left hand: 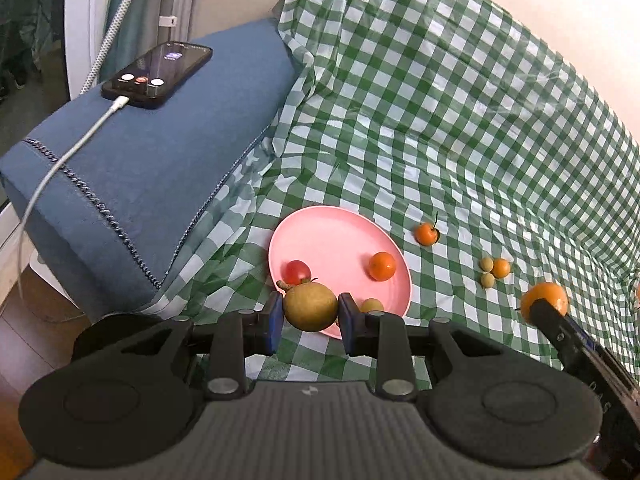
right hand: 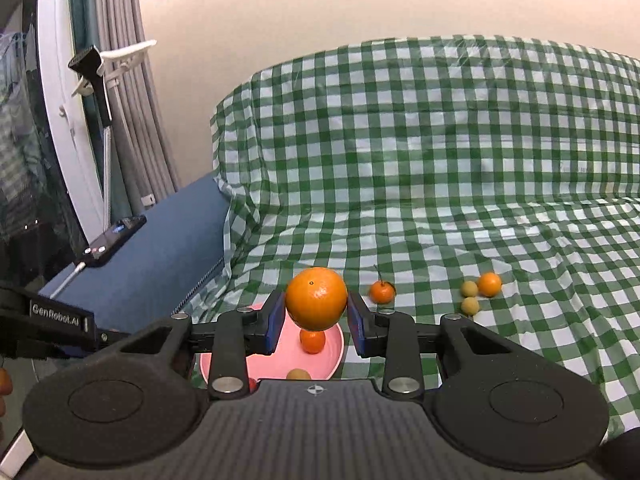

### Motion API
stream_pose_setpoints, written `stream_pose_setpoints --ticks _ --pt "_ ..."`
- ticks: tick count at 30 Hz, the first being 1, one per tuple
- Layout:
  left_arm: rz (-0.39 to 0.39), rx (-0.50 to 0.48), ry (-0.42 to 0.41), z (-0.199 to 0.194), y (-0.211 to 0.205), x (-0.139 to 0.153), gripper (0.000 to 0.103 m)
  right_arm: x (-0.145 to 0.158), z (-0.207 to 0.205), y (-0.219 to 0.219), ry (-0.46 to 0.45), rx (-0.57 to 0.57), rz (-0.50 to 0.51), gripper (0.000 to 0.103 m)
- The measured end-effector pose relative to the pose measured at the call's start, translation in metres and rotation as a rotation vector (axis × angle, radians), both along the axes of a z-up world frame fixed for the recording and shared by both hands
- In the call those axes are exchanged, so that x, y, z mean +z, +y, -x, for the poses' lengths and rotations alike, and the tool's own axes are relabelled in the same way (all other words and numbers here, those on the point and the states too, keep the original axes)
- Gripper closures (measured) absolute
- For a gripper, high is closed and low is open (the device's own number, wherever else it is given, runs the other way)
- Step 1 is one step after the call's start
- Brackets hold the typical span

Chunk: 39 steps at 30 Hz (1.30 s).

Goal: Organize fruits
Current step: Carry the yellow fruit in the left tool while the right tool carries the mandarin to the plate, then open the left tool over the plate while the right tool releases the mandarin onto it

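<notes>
While your left gripper [left hand: 311, 316] is clamped on a yellow-brown pear [left hand: 310, 306], it hangs over the near rim of the pink plate [left hand: 332, 236], with the blue pads pressed to both sides of the fruit. Your right gripper [right hand: 316, 316] is clamped on a large orange [right hand: 316, 298], held in the air above the same plate's far edge. On the plate lie a red tomato [left hand: 298, 272], a small orange fruit [left hand: 382, 266] and a yellowish fruit [left hand: 372, 305] partly hidden behind your left gripper. Right of the plate, on the green checked cloth [left hand: 440, 120], a stemmed small orange fruit [left hand: 426, 234] sits alone; farther right, 2 tan round fruits [left hand: 486, 264] touch another small orange one [left hand: 501, 268]. On the blue cushion [left hand: 160, 184] at the left rests a phone [left hand: 158, 74], plugged into a white cable [left hand: 72, 152].
</notes>
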<state>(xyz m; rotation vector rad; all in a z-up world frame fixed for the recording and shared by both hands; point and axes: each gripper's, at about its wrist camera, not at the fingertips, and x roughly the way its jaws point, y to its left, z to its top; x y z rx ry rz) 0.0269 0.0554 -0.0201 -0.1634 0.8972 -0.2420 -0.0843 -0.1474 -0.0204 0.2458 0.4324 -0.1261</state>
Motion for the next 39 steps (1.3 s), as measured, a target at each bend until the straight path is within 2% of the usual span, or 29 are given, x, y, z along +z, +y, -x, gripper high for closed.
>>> stream_pose_setpoints --ticks 8,15,22,28,29,31,32,33,35,38,39 --pt "-0.008 -0.026 0.052 -0.046 -0.024 -0.024 0.071 -0.030 -0.041 0.000 0.059 0.033 -0.001 0.068" --pt "-0.040 -0.059 0.101 -0.099 -0.051 -0.055 0.071 -0.069 -0.091 0.003 0.142 0.069 -0.006 0.068" --pt "-0.127 -0.089 0.162 -0.149 -0.077 -0.099 0.071 -0.106 -0.134 0.004 0.235 0.070 -0.005 0.068" --pt "-0.175 -0.098 0.209 -0.172 -0.087 -0.123 0.070 -0.122 -0.149 0.006 0.288 0.085 0.008 0.067" --pt "-0.184 -0.100 0.207 -0.174 -0.088 -0.125 0.068 -0.123 -0.149 0.007 0.297 0.086 0.005 0.067" --pt "-0.187 -0.111 0.174 -0.172 -0.088 -0.122 0.044 -0.123 -0.151 0.005 0.307 0.086 -0.020 0.066" --pt "-0.188 -0.108 0.149 -0.170 -0.087 -0.119 0.018 -0.121 -0.151 0.005 0.303 0.084 -0.030 0.057" --pt "-0.192 -0.090 0.117 -0.166 -0.086 -0.113 0.002 -0.119 -0.151 0.004 0.302 0.081 -0.034 0.044" --pt "-0.187 -0.057 0.061 -0.157 -0.080 -0.101 0.000 -0.109 -0.150 0.003 0.287 0.067 -0.032 0.033" --pt "-0.185 -0.032 0.068 -0.142 -0.069 -0.086 0.000 -0.087 -0.139 0.002 0.260 0.073 -0.025 0.020" --pt "-0.181 -0.011 0.078 -0.134 -0.062 -0.080 0.000 -0.078 -0.134 0.001 0.256 0.074 -0.027 0.019"
